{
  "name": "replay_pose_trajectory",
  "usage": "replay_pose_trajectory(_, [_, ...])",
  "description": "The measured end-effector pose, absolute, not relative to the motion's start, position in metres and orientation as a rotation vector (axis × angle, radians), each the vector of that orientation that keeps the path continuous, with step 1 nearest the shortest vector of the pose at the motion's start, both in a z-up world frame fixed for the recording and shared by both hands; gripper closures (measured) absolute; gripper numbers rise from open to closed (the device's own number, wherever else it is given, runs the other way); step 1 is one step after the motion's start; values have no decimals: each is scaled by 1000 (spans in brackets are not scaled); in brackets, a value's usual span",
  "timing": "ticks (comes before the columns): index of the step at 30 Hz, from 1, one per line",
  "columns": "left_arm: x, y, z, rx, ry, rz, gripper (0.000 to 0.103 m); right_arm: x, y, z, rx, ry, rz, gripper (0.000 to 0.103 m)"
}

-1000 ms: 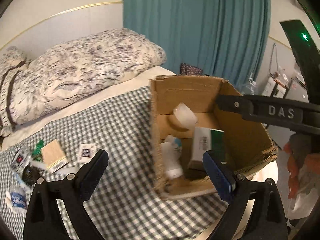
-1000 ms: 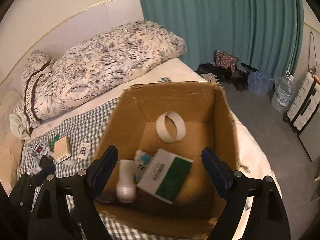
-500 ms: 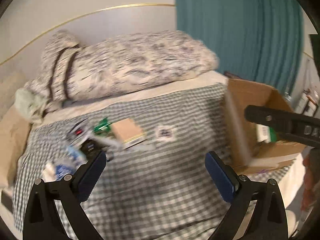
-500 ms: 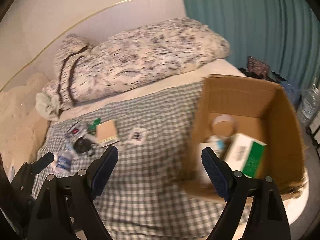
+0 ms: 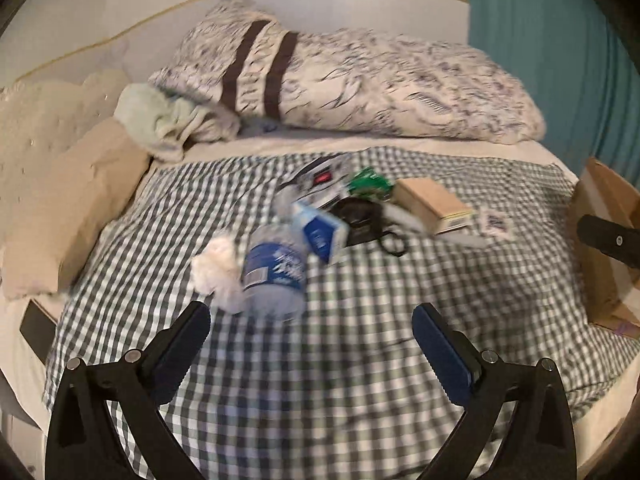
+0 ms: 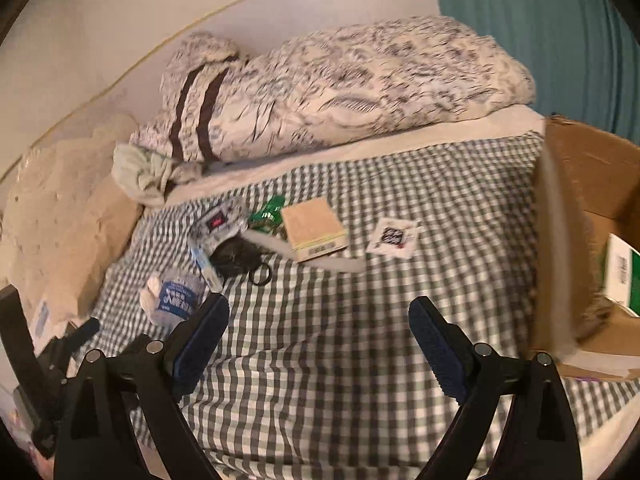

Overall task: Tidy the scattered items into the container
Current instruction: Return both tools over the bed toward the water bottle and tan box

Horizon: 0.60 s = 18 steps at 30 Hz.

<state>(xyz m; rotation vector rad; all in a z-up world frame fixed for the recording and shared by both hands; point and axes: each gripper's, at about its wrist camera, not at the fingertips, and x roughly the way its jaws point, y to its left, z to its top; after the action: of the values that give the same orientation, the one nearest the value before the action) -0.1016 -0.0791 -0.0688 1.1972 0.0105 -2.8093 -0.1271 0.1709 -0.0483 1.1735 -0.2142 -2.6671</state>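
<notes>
Left claw (image 5: 311,330) empty, opening, w/ bottle (image 5: 274,274) just ahead.

Checked bed (image 5: 360,360) under scattered clutter (image 5: 340,216)

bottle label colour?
Blue with white print, on the clear bottle lying on the checked blanket; clearest in left wrist view.

On the checked bedspread (image 6: 360,352) a water bottle (image 5: 274,268) lies nearest, a crumpled tissue (image 5: 216,266) touching its left side, a small box (image 6: 314,228) and a sachet (image 6: 394,236) farther right, the cardboard box (image 6: 588,200) at the right edge, the pillow (image 6: 340,84) behind all.
</notes>
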Motion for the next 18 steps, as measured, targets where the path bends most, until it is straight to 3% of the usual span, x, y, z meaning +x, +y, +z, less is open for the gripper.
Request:
replay_pose_trajectory(7, [-132,-95,-94,1241,99,-2790,0,-155,147,-73,1206,-60,-2656,11])
replay_pose_trajectory(18, [-182,-93,-125,1308,73,-2781,0,-222,134,-97,1236,39,-2614,11])
